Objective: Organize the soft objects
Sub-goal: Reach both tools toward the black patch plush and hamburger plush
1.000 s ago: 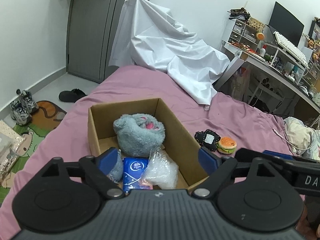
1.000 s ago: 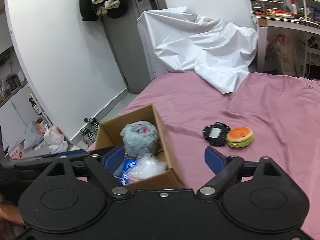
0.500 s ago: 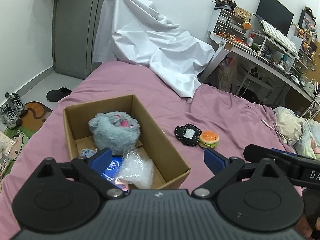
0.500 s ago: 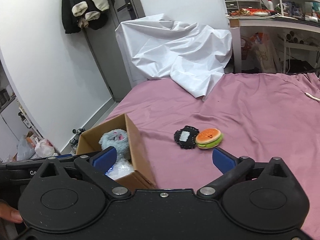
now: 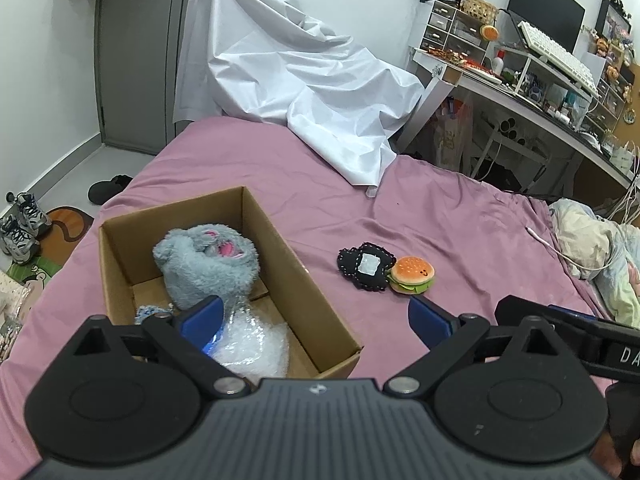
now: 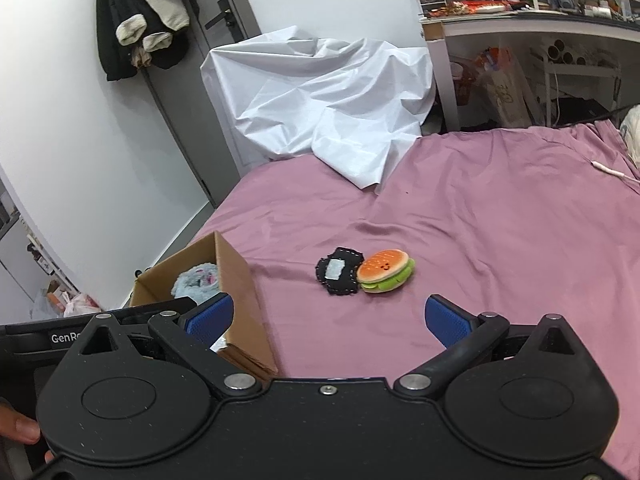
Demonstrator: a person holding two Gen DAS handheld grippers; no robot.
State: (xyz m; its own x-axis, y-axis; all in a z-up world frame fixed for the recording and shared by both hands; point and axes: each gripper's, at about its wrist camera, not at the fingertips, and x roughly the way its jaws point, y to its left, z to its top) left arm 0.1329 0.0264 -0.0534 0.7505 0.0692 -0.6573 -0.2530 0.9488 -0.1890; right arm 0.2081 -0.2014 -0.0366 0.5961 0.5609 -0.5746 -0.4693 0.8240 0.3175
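A: Start at the left. What is in the cardboard box (image 5: pixel 256 264)?

B: It sits on the bed (image 5: pixel 460 220), open at the top. A grey plush toy (image 5: pixel 208 268) fills the far half, and a clear crinkled plastic bag (image 5: pixel 252 340) lies nearer the camera. A bit of blue knit shows at the box's left wall, too hidden to name.

A: And the left claw (image 5: pixel 316 318)?

B: Spread wide, nothing between the blue pads. One pad hangs over the box, the other over bare sheet to the box's right.

A: Further right?

B: A black fabric patch (image 5: pixel 366 266) with white stitching lies flat on the sheet, and a small burger plush (image 5: pixel 412 274) touches its right edge. Both are well apart from the box.

A: The right claw (image 6: pixel 328 318)?

B: Also spread, holding nothing. From its own camera the patch (image 6: pixel 338 270) and burger (image 6: pixel 384 270) lie just beyond its gap, with the box (image 6: pixel 236 276) at its left pad.

A: Behind all that?

B: A white sheet (image 5: pixel 296 76) draped over something at the bed's far end, and a cluttered table (image 5: pixel 532 92) to the right.
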